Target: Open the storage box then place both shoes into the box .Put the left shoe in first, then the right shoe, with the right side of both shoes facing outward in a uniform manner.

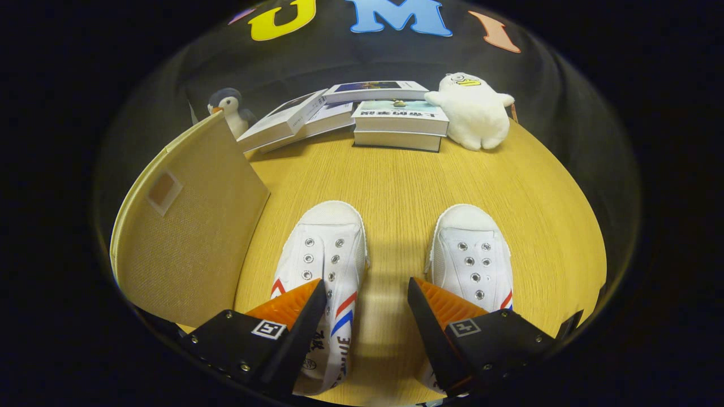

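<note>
Two white canvas shoes stand side by side on the wooden table, toes pointing away from me. The left shoe [328, 254] has red and blue stripes on its side and lies partly under my left finger; the right shoe [472, 254] lies partly under my right finger. My gripper [366, 294] hovers above them, open, with bare table between its fingers. The beige fabric storage box [186, 232] stands left of the left shoe, with its lid or flap raised toward me; its inside is hidden.
At the back of the table [396, 181] lie several books [399, 121], some stacked. A white plush duck [475, 110] sits to their right, and a small penguin toy [229, 110] behind the box.
</note>
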Demonstrator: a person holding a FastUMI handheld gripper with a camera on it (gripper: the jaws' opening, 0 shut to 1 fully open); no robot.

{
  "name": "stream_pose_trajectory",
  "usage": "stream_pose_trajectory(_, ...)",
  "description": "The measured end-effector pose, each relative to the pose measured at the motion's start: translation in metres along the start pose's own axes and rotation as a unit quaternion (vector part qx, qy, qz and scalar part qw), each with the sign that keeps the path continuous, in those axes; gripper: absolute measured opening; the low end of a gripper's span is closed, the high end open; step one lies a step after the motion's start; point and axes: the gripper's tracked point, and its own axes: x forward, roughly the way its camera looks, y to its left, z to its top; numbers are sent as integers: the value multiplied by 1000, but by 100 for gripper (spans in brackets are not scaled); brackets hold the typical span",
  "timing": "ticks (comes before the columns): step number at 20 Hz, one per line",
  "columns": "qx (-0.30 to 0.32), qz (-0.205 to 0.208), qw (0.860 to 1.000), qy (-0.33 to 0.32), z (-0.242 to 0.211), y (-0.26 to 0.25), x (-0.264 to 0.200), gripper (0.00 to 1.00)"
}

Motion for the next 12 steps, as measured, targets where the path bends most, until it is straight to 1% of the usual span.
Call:
stream_pose_trajectory(1, 8, 8, 1000, 4, -1, 5, 2, 82)
stream_pose_trajectory(2, 8, 8, 1000, 7, -2, 6, 3, 71)
stream_pose_trajectory(3, 7, 7, 1000, 8, -2, 7, 4, 65)
stream_pose_trajectory(6, 1, 9, 1000, 15, -2, 7, 4, 64)
stream_pose_trajectory(7, 13, 31, 999, 18, -3, 16, 6, 65)
stream_pose_trajectory(8, 27, 27, 999, 19, -5, 18, -4, 48)
stream_pose_trajectory(9, 23, 25, 999, 23, -6, 18, 8, 31)
stream_pose_trajectory(11, 13, 14, 1000, 23, -5, 15, 0, 33)
stream_pose_trajectory(12, 29, 12, 999, 24, -1, 18, 1, 23)
